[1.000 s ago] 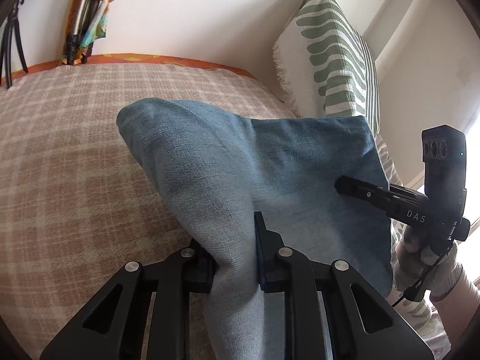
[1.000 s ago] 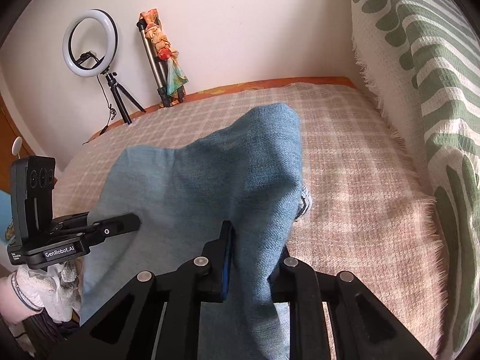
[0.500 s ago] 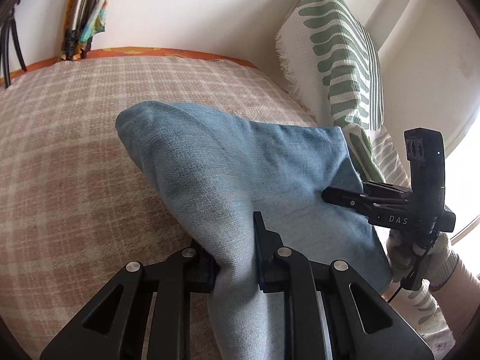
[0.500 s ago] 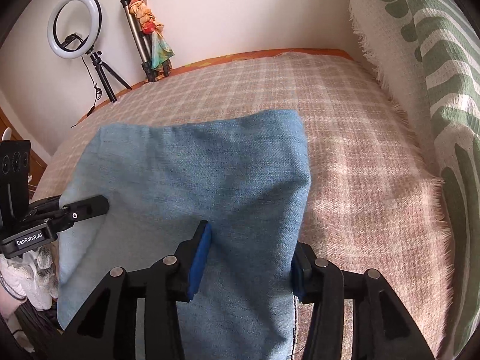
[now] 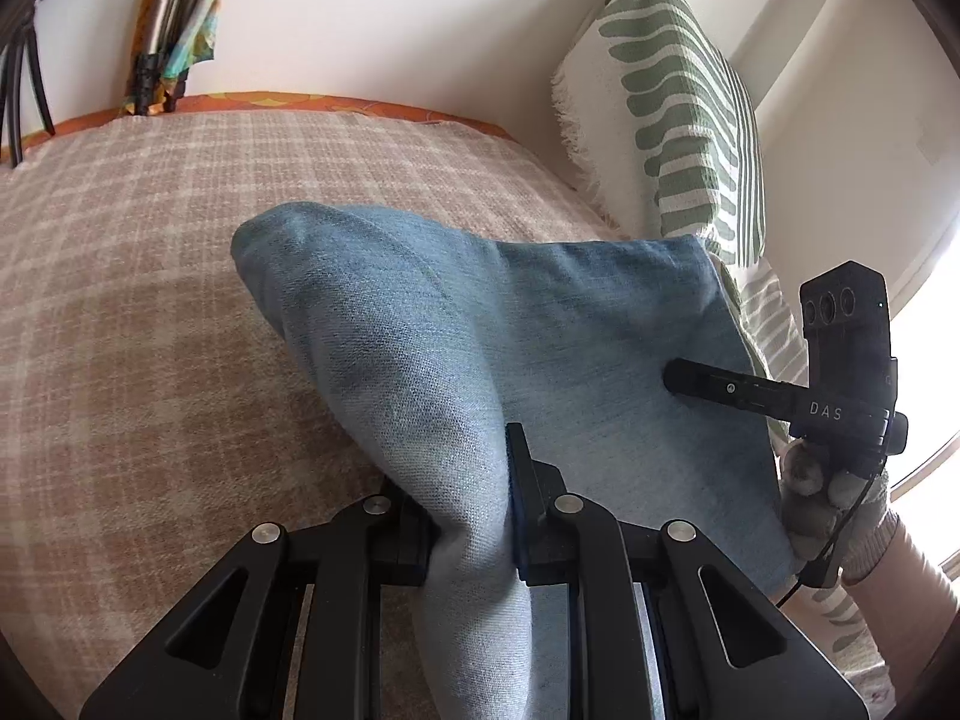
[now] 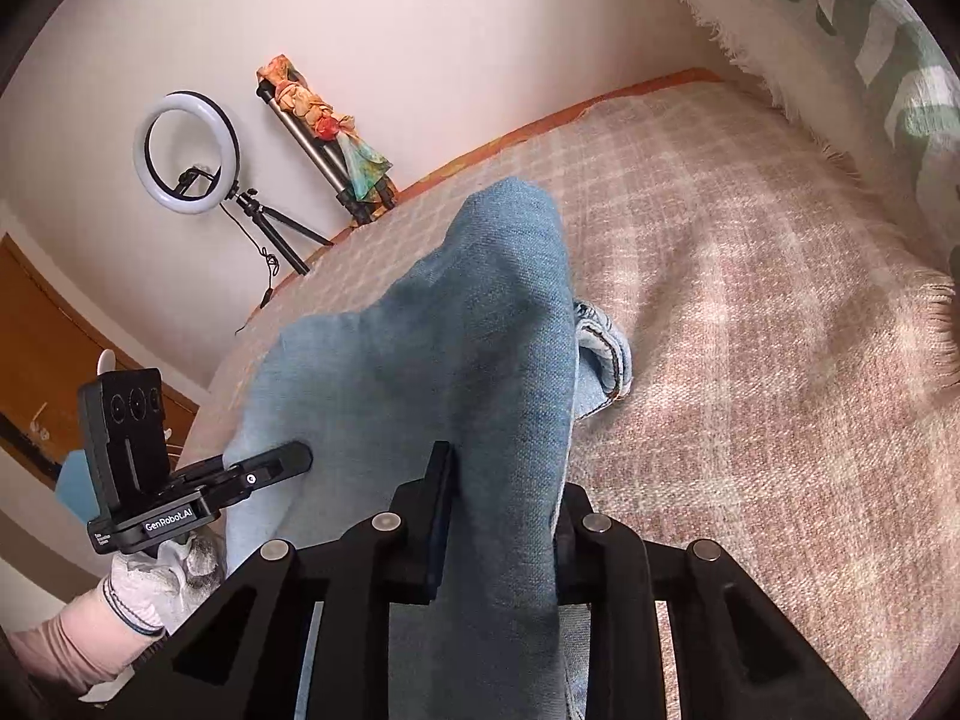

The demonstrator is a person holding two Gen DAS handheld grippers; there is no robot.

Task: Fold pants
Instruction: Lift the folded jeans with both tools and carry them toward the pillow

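Left tool (image 5: pixel 471 510) pinches a bunched fold of the pants (image 5: pixel 456 336), jaws narrow. Right tool (image 6: pixel 501 516) jaws closing on another bunch, denim between the pads. Pants draped between both tools, lifted off the plaid bed (image 5: pixel 132 312), hem (image 6: pixel 603 354) trailing on it. Denim looks soft, fairly heavy, sags; best gripped at folded edges. Pillow (image 5: pixel 678 120) far right.

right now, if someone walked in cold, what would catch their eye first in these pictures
A fold of faded blue denim pants held up over the beige checked bedspread fills the middle of both views. The left gripper is shut on one bunch of it; the right gripper is closing with another bunch between its fingers. A white ring light on a tripod stands by the far wall, and a green-and-white patterned cushion leans at the bed's edge.
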